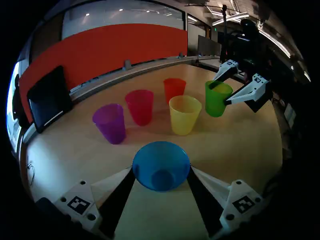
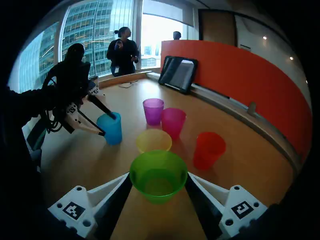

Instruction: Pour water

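Left gripper (image 1: pixel 161 169) clamped around blue cup (image 1: pixel 161 165), right gripper (image 2: pixel 158 176) clamped around green cup (image 2: pixel 159 173)

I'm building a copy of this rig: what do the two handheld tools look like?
The left tool and right tool match: two white wedge-shaped fingers with black inner faces, each carrying a square black-and-white marker. Bodies behind are black; a dark sleeve covers the arm.
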`<act>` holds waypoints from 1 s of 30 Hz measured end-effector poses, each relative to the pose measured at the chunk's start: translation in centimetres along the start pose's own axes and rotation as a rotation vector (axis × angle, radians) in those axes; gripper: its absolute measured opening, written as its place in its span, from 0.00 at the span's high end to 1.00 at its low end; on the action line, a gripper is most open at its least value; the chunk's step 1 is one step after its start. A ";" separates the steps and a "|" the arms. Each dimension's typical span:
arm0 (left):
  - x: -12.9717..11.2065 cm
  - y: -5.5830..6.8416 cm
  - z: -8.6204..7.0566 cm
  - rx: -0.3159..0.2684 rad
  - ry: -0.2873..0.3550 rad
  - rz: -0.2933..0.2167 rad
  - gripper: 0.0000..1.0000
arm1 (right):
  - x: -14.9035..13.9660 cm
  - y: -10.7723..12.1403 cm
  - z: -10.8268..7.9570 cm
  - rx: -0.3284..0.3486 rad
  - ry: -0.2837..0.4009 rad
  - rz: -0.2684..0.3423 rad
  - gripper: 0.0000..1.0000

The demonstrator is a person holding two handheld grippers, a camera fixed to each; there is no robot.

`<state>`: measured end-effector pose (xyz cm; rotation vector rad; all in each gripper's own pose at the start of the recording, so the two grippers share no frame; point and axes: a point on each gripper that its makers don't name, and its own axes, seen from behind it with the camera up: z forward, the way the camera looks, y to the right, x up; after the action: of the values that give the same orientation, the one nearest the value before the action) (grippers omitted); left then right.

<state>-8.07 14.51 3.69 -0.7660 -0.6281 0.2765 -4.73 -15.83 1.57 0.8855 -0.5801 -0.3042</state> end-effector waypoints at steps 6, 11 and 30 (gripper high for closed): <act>-0.7 -0.1 0.1 0.001 -0.020 -0.003 0.12 | -0.3 0.0 0.2 -0.005 -0.008 -0.002 0.09; -1.3 -0.2 -0.1 0.009 -0.042 -0.005 0.07 | -0.7 -0.2 0.6 -0.004 -0.013 0.001 0.09; -2.4 -0.1 -1.7 0.015 -0.053 -0.045 0.03 | -2.9 -0.1 2.3 -0.012 -0.048 0.011 0.08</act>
<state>-8.89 12.41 1.79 -0.7312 -0.6923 0.2602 -8.48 -16.00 1.60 0.8650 -0.6272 -0.3191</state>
